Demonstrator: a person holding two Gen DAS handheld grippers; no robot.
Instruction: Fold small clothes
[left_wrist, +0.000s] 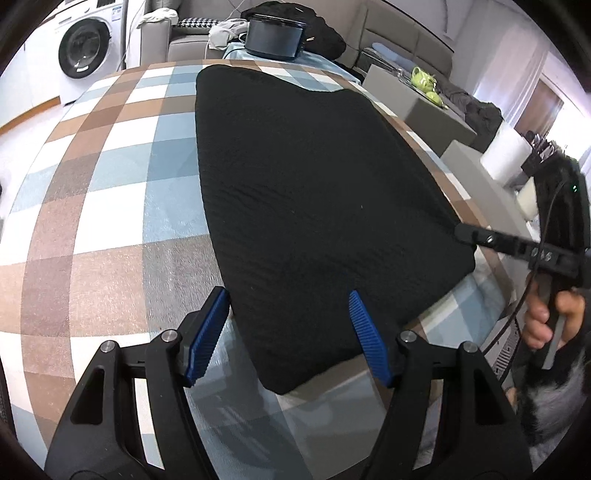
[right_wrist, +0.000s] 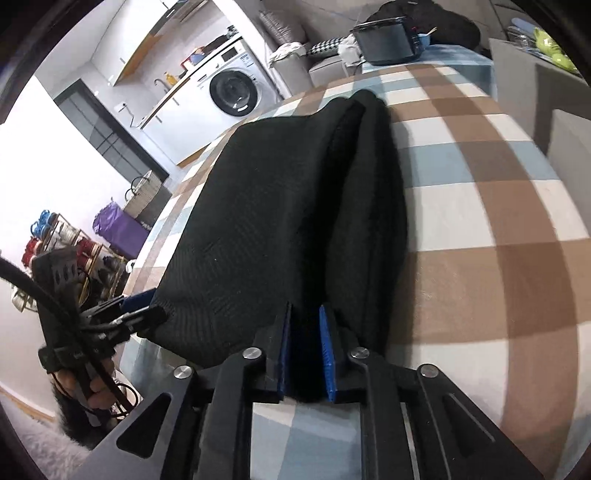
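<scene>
A black garment lies folded flat on the checked tablecloth. My left gripper is open, its blue pads standing wide on either side of the garment's near corner without touching it. My right gripper reaches the garment's right edge. In the right wrist view the garment shows a doubled fold along its right side. There, the right gripper has its pads a narrow gap apart, with the cloth's edge lying loose between them. The left gripper shows at the garment's left corner.
A black pot stands beyond the table's far end. A washing machine is at the back left. Grey boxes and a white roll flank the table's right side. A person's hand holds the right gripper's handle.
</scene>
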